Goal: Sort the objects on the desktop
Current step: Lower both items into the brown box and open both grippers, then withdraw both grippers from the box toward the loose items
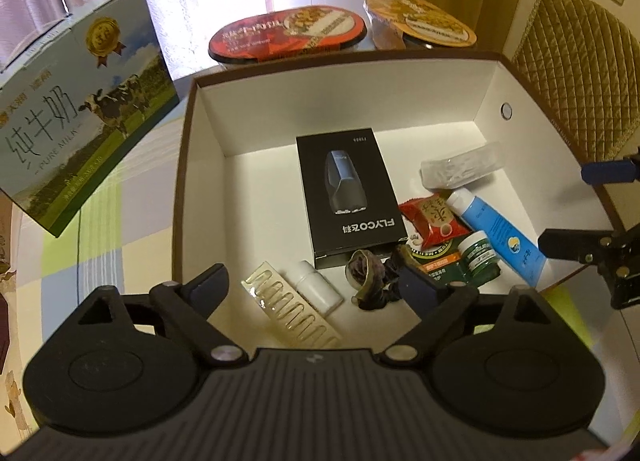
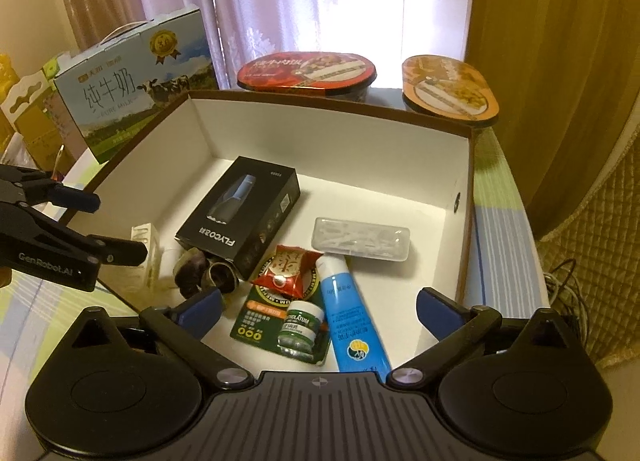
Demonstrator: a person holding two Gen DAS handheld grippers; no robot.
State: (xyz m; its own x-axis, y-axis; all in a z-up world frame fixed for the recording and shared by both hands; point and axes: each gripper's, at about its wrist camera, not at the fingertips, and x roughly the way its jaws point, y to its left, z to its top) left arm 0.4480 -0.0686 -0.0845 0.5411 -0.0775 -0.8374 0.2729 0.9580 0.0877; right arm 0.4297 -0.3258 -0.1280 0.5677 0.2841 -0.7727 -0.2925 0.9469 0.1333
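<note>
Filling most of both views is the open cardboard box [image 1: 400, 73], white inside with brown rims, and every small item to be sorted lies on its floor. Behind it at eleven o'clock stands the milk carton [image 1: 80, 101], and at twelve and one o'clock sit two sealed noodle bowls [image 1: 288, 35].

Largest in the box is the black shaver carton [image 1: 348, 193], lying flat at the centre: stiff and light, best taken across its narrow sides. At three o'clock from it lies the clear plastic case [image 2: 362, 239], rigid but slick. The blue tube [image 2: 352, 317] at four o'clock is soft and would dent, so I would grip it near the cap. The green ointment card [image 2: 288, 321], with its little jar, lies just beside the tube; its flat edge is the likely hold. The red snack packet [image 2: 288, 271] overlaps that card, crinkly and light. At six o'clock lie the dark scrunchie [image 1: 368, 273], limp, the small white bottle [image 1: 318, 287], smooth and apt to roll, and the comb [image 1: 288, 311], thin and flat.

The left gripper [image 1: 316, 285] hovers over the near rim, tilted downward, fingers spread wide and empty. The right gripper [image 2: 320, 309] hangs likewise above the tube end, wide apart and holding nothing.
</note>
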